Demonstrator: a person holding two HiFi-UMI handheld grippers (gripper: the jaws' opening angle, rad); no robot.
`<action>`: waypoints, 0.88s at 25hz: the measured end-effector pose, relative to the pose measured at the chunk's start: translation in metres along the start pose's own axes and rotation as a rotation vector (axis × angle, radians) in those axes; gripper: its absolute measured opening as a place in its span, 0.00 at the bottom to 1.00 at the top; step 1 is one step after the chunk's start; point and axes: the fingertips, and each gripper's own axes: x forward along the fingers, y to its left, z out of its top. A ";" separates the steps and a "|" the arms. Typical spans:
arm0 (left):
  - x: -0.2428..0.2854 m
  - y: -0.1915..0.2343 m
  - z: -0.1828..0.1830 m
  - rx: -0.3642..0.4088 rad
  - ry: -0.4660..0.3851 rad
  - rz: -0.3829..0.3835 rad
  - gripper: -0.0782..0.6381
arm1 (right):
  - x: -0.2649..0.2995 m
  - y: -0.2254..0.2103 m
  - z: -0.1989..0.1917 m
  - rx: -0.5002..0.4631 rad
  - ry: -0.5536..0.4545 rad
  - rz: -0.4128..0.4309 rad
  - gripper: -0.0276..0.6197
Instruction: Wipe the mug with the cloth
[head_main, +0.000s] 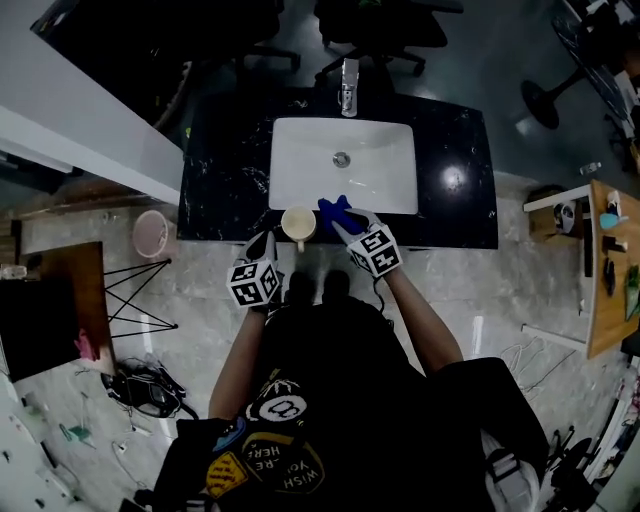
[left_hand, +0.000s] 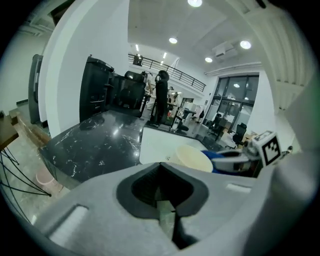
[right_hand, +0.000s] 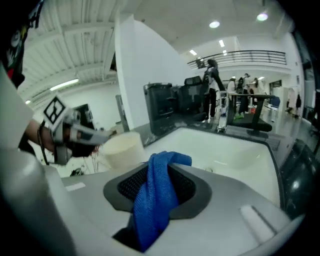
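Observation:
A cream mug (head_main: 298, 225) hangs over the front rim of the sink, and my left gripper (head_main: 272, 241) reaches it from the left. In the left gripper view a pale strip, apparently the mug's handle (left_hand: 165, 216), sits pinched between the jaws, with the mug (left_hand: 194, 158) just beyond them. My right gripper (head_main: 346, 224) is shut on a blue cloth (head_main: 334, 210), which lies right beside the mug. In the right gripper view the cloth (right_hand: 156, 200) drapes out of the jaws, and the mug (right_hand: 122, 148) stands to the left, borne by the left gripper (right_hand: 86, 135).
A white sink basin (head_main: 385, 150) with a chrome faucet (head_main: 348, 88) is set in a black marble counter (head_main: 225, 170). A pink bin (head_main: 151, 233) stands on the floor at left and a wooden table (head_main: 610, 280) at right. A person (left_hand: 161, 97) stands far off.

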 end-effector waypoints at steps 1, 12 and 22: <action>0.008 0.005 -0.001 -0.014 0.008 0.003 0.12 | 0.002 -0.006 0.020 0.039 -0.045 -0.020 0.22; 0.038 -0.015 -0.031 0.047 0.120 -0.063 0.11 | -0.005 0.068 -0.013 -0.018 0.071 0.022 0.22; 0.037 -0.018 -0.029 0.033 0.113 -0.077 0.11 | -0.003 -0.016 0.050 -0.090 0.004 -0.202 0.22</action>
